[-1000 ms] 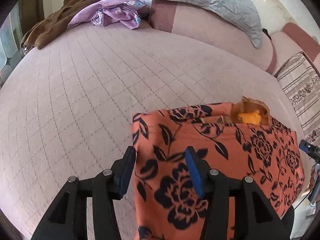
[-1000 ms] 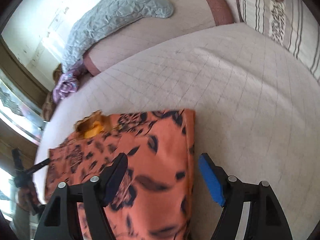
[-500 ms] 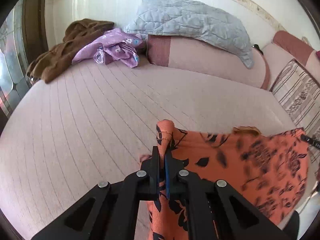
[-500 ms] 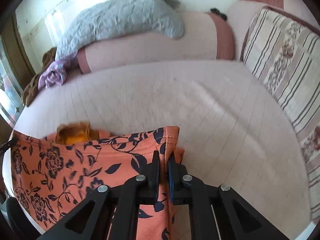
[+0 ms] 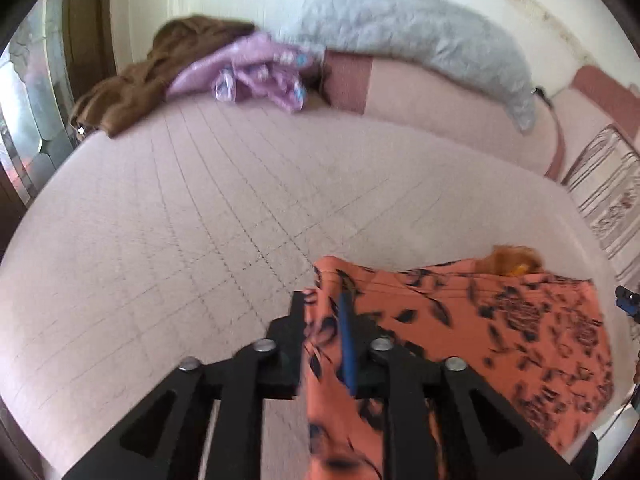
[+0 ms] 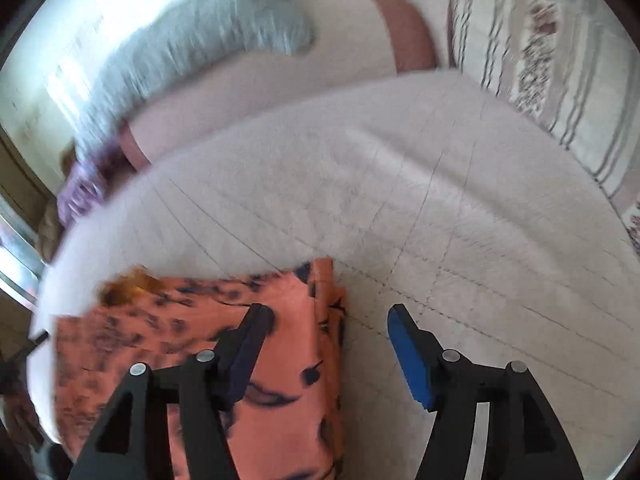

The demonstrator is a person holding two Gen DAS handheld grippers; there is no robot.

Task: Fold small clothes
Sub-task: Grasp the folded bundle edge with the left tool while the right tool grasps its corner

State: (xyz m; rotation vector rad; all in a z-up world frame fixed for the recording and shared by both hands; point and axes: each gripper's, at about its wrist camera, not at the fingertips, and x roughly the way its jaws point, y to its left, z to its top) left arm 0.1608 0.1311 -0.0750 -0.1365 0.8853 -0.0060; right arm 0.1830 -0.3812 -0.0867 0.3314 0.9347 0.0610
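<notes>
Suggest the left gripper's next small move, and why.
Probably finish opening the left gripper and lift clear: its jaws are opening with the orange garment bunched between them, while the right gripper, also opening, has its pads off the cloth.

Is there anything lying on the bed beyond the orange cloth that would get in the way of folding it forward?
Nothing visible. The bed cover beyond the orange cloth is bare. The brown and purple clothes sit far off by the back cushion.
</notes>
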